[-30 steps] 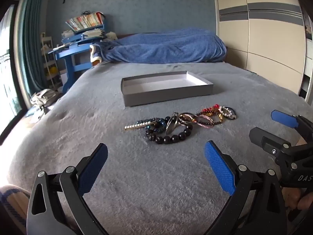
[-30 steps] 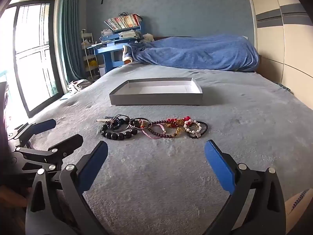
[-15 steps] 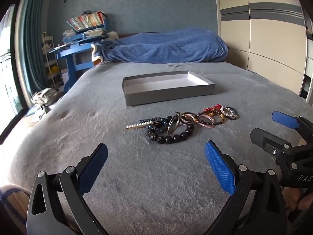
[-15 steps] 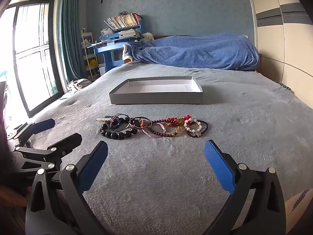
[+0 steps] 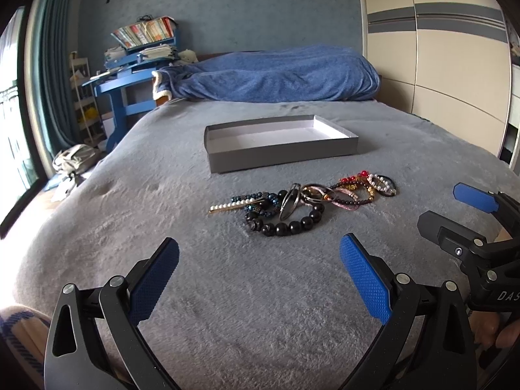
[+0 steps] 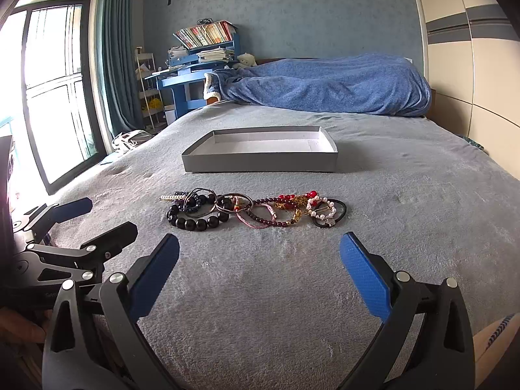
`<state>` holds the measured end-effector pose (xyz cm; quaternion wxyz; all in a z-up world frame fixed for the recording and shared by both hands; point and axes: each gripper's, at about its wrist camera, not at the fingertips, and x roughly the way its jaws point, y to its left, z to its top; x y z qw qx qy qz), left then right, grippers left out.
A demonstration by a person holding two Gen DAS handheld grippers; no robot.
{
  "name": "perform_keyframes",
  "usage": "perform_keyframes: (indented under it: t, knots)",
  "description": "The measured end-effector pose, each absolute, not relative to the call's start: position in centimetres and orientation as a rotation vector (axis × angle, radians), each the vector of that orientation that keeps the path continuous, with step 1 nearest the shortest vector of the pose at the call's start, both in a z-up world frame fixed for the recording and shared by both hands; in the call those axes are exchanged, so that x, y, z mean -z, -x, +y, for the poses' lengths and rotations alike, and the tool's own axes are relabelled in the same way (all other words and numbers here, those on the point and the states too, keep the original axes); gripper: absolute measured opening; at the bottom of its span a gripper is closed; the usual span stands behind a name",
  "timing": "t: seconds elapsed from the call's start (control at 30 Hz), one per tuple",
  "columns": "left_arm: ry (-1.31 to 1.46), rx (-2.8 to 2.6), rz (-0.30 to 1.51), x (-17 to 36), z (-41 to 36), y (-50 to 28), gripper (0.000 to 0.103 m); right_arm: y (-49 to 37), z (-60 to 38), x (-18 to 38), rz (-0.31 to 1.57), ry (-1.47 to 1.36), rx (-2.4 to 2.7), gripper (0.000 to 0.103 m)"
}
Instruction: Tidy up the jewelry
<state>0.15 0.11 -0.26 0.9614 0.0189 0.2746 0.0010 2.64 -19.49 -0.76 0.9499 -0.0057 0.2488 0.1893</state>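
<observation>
A row of jewelry [image 5: 302, 203] lies on the grey bed cover [image 5: 227, 292]: a pearl hair clip [image 5: 227, 207], a black bead bracelet [image 5: 286, 224], metal rings, dark red beads and a pearl hair tie [image 6: 326, 211]. It also shows in the right wrist view [image 6: 253, 209]. Behind it stands an empty grey box lid [image 5: 282, 154], also in the right wrist view [image 6: 260, 162]. My left gripper [image 5: 258, 260] is open and empty, short of the jewelry. My right gripper [image 6: 259, 258] is open and empty, beside it to the right [image 5: 468, 214].
A folded blue blanket [image 5: 276, 78] lies at the far end of the bed. A blue desk [image 5: 120, 87] with books stands at the back left by the curtain. A wardrobe [image 5: 438, 58] runs along the right. A window [image 6: 48, 81] is on the left.
Both grippers have edged slightly; the view has shifted a little. The jewelry and the box lid have not moved.
</observation>
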Motion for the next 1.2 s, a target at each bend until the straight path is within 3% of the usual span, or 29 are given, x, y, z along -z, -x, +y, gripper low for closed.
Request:
perform_keyframes:
  t: [1.2]
  knots:
    - [-0.034, -0.013, 0.569, 0.80, 0.33, -0.50, 0.098, -2.46, -19.61, 0.87, 0.513, 0.008, -0.384, 0.098]
